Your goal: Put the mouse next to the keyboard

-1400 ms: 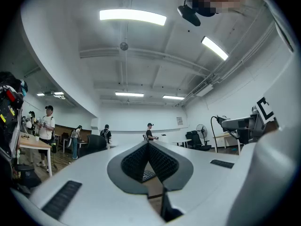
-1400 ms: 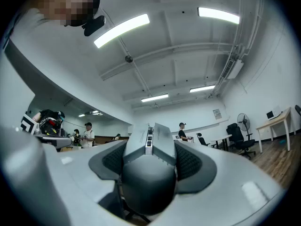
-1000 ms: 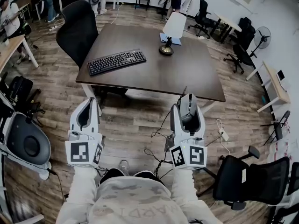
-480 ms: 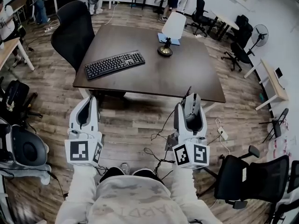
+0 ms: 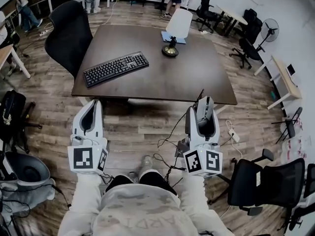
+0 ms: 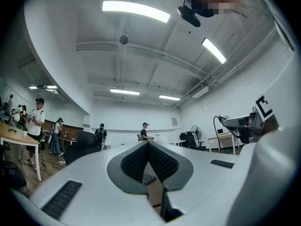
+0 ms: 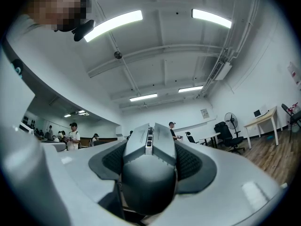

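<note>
A grey mouse [image 5: 204,110] is clamped between the jaws of my right gripper [image 5: 203,113], just short of the dark table's near edge [image 5: 147,99]; in the right gripper view the mouse [image 7: 148,169] fills the space between the jaws. A thin cable trails from the mouse towards the floor. The black keyboard [image 5: 116,68] lies on the table's left half, angled, and shows as a sliver [image 6: 148,178] in the left gripper view. My left gripper [image 5: 90,113] hangs over the floor in front of the table, shut with nothing in it, its pads [image 6: 162,163] touching.
A desk lamp with a white shade [image 5: 174,31] stands at the table's far middle by a blue sheet. A black office chair [image 5: 66,33] sits at the table's left side; another [image 5: 263,181] is at my right. Cables and a power strip [image 5: 231,135] lie on the floor. People stand far back.
Both grippers and the mouse have edged forward towards the table; the table and keyboard now sit slightly lower and nearer in the head view. Neither jaw pair changed.
</note>
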Demonstrator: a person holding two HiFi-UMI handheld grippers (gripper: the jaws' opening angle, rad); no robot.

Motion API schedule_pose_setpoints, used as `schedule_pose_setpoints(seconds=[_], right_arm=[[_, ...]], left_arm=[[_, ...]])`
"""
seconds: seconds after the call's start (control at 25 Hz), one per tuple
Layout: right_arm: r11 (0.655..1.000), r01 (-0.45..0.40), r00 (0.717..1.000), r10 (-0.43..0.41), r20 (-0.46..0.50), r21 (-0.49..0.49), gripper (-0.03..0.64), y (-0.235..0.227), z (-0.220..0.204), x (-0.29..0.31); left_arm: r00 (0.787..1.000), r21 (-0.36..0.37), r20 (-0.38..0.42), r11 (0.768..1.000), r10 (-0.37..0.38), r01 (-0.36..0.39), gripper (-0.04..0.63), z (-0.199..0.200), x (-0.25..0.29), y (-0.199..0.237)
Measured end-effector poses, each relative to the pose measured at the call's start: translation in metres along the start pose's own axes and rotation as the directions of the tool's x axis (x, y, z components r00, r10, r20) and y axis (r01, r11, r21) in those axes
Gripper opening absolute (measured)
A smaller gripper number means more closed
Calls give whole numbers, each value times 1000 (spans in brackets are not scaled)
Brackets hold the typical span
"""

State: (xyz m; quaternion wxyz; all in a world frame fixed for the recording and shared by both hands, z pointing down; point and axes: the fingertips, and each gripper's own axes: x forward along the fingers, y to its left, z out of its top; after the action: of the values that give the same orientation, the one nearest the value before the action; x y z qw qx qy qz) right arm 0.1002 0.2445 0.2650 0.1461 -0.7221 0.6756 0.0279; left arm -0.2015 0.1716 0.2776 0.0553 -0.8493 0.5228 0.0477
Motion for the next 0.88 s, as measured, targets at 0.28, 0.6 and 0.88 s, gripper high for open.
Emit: schedule_pose_setpoints(seconds=[0.28, 0.6, 0.88], right_arm=[[1000, 2, 1000, -2, -10, 3, 311, -12, -17, 40], [1000, -17, 1000, 17, -6, 9, 311, -34, -30, 107], [999, -39, 999, 40, -7, 16, 311, -57, -42, 167]], left_arm=[[1000, -3, -4, 1000, 15, -15, 6, -12, 37, 10], [999, 2, 6, 999, 33, -33, 6, -19, 102, 16], [999, 5, 7, 999, 54, -54, 6, -28, 159, 16]])
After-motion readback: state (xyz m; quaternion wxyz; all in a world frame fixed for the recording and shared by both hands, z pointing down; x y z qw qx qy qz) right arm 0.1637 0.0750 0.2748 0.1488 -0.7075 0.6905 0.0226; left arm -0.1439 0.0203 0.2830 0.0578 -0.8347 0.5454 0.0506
